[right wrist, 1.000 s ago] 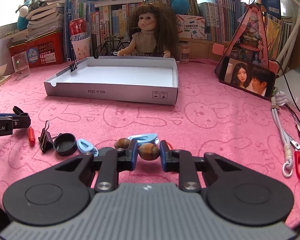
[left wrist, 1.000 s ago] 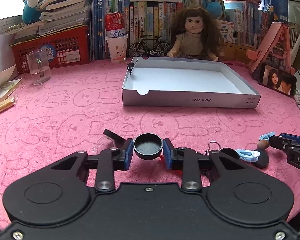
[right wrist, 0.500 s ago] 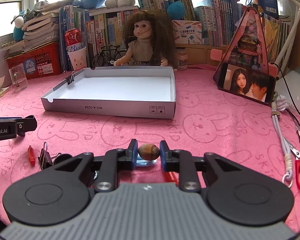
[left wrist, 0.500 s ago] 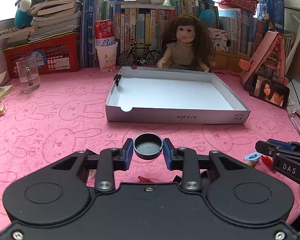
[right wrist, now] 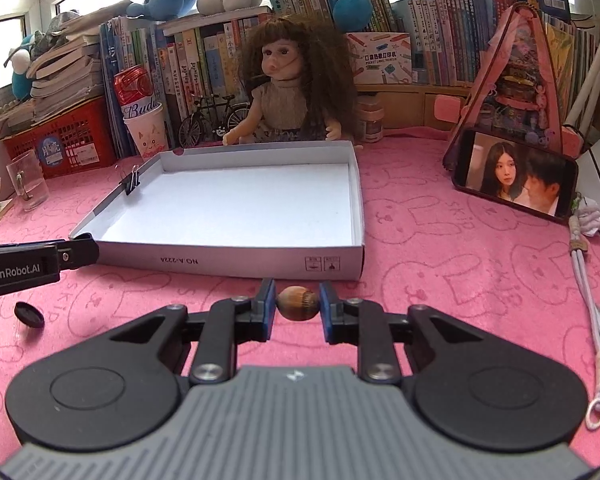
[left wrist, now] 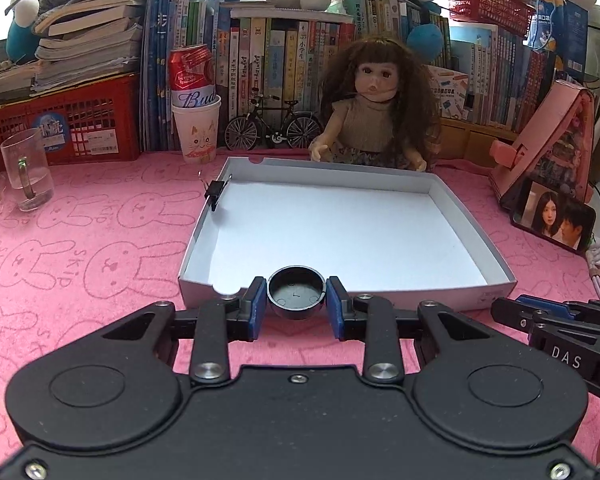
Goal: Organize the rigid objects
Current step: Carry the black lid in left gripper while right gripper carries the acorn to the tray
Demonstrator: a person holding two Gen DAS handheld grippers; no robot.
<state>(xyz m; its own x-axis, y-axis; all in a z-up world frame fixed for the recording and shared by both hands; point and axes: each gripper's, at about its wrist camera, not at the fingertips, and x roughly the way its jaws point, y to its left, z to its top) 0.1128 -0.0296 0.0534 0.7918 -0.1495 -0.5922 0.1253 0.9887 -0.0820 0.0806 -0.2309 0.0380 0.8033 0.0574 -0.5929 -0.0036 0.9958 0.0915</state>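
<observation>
Both claws have travelled from the clutter of small items up to the white box (left wrist: 496, 258), whose near wall now sits just ahead of each. I hold the left claw (left wrist: 297, 300) pinching a black cap (left wrist: 297, 293) at the near rim, and the right claw (right wrist: 297, 304) pinching a brown nut (right wrist: 297, 302) a little short of the wall, above the pink worktop (right wrist: 440, 264). Risks as I judge them: the nut is round and gripped end to end, so it may squirt out; a release short of the wall drops either item outside; the claws run side by side and could collide; a low approach could shove the light box
</observation>
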